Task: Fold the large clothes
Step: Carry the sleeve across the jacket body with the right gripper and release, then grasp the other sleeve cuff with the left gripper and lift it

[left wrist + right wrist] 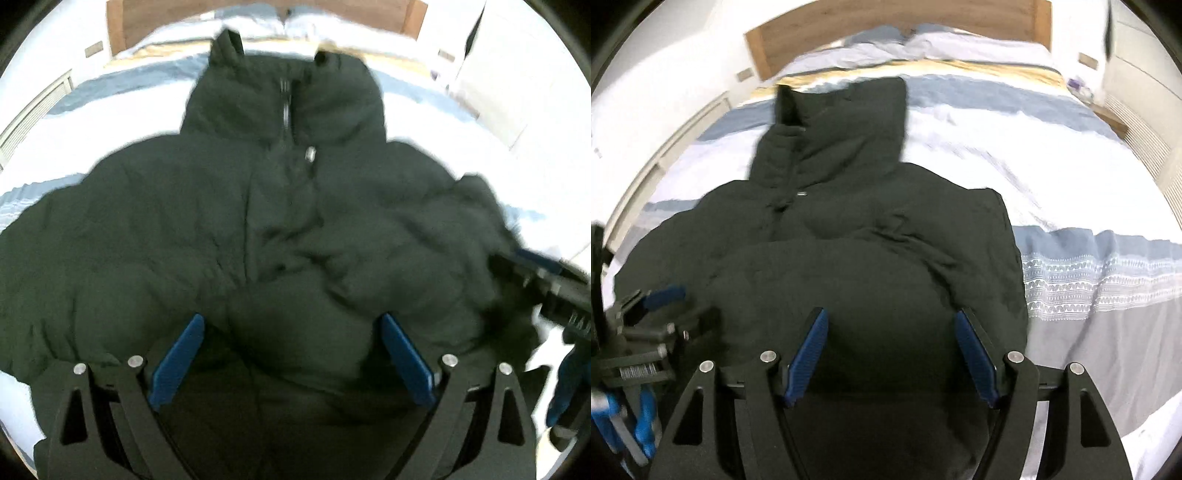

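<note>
A large black puffer jacket (258, 229) lies front up on the bed, its collar toward the headboard and its zip running down the middle. My left gripper (291, 325) is open, its blue pads spread over the jacket's lower hem. My right gripper (892, 317) is also open, above the jacket's (871, 258) lower right part, where a sleeve lies folded across the body. The right gripper also shows at the right edge of the left wrist view (546, 280); the left gripper shows at the left edge of the right wrist view (646, 314).
The bed (1034, 177) has a white, blue and grey striped cover. Pillows (923, 44) lie against a wooden headboard (849, 22). White walls and slatted panels (1152, 147) flank the bed on both sides.
</note>
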{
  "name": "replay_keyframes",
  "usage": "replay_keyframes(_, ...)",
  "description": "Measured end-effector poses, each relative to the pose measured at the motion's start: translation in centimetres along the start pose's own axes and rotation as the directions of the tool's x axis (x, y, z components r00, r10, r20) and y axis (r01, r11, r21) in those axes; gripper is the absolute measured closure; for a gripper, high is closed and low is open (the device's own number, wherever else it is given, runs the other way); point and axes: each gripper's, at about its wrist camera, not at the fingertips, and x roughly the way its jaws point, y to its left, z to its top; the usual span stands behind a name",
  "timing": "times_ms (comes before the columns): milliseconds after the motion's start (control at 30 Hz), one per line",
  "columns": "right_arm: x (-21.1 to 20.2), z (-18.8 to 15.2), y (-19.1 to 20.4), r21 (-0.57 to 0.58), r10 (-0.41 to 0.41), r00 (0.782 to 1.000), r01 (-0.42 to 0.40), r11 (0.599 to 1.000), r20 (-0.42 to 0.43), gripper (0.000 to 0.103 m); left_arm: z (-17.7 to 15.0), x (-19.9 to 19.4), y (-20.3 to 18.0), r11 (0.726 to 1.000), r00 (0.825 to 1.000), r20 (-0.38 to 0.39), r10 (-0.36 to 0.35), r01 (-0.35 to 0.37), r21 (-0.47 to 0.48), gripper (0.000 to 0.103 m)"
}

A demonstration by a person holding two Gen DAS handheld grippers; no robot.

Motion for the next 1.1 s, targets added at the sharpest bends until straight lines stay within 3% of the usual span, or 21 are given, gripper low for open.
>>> replay_keyframes(167,3.6,-1.4,-0.5,0.052,-0.024,0.998,0.028,0.998,-0.064,0.032,-1.3,0.9,0.1,0.999,0.999,-0.016,0.030,-0.029,0.035,0.005)
replay_keyframes(267,3.7,-1.7,-0.5,0.064,-0.050,0.996,0.055,0.996,-0.073,0.032,-1.6,-0.2,0.5,1.000,1.000,-0.014,0.017,-0.016,0.019,0.005)
replay_keyframes(400,1.0,-2.4,0.5,0.045,-0.104,0.994,0.105,0.993,-0.030,0.032,-2.9,-2.3,1.0,1.000,1.000,0.005,0.011,-0.011,-0.002,0.005)
replay_keyframes(533,-1.9,-5.0,2.0,0.047,-0.105,0.994,0.104,0.994,0.025,0.032,-4.8,-3.6,0.8,1.000,1.000,0.002,-0.011,0.011,0.008,0.005)
replay_keyframes(667,-1.6,-7.4,2.5,0.066,-0.085,0.996,0.086,0.994,-0.010,0.032,-6.0,-4.6,0.7,0.999,1.000,-0.015,-0.022,0.023,0.024,0.006)
replay_keyframes(1100,-6.4,-9.9,4.0,0.131,-0.124,0.992,0.128,0.983,-0.039,0.032,-8.2,-14.9,5.1,0.999,0.995,0.103,-0.003,0.007,-0.034,0.006)
